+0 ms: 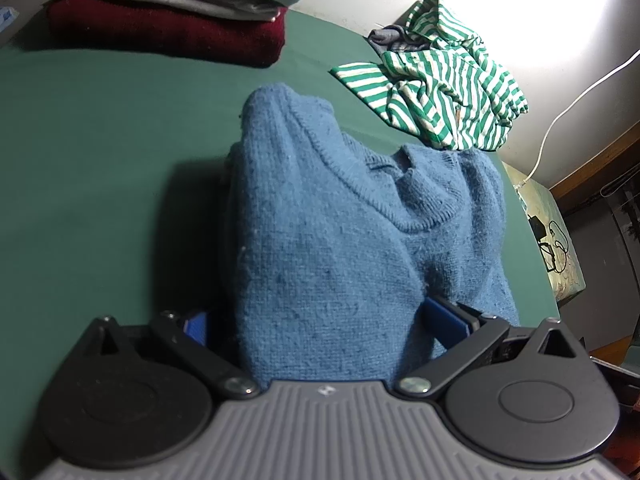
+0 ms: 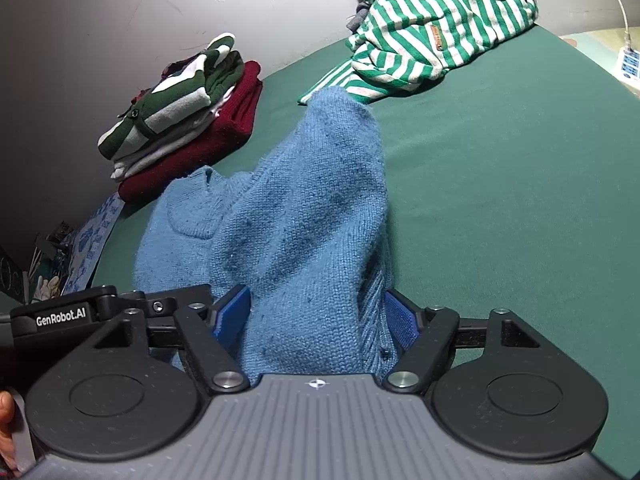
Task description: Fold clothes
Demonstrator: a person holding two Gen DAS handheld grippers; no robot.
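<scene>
Blue sweater lies bunched on the green tabletop, its near folds filling both the left gripper and right gripper, whose jaws stand wide around the knit, pads beside it, grip uncertain.

Blue sweater, green-white striped shirt, green sheet.
</scene>
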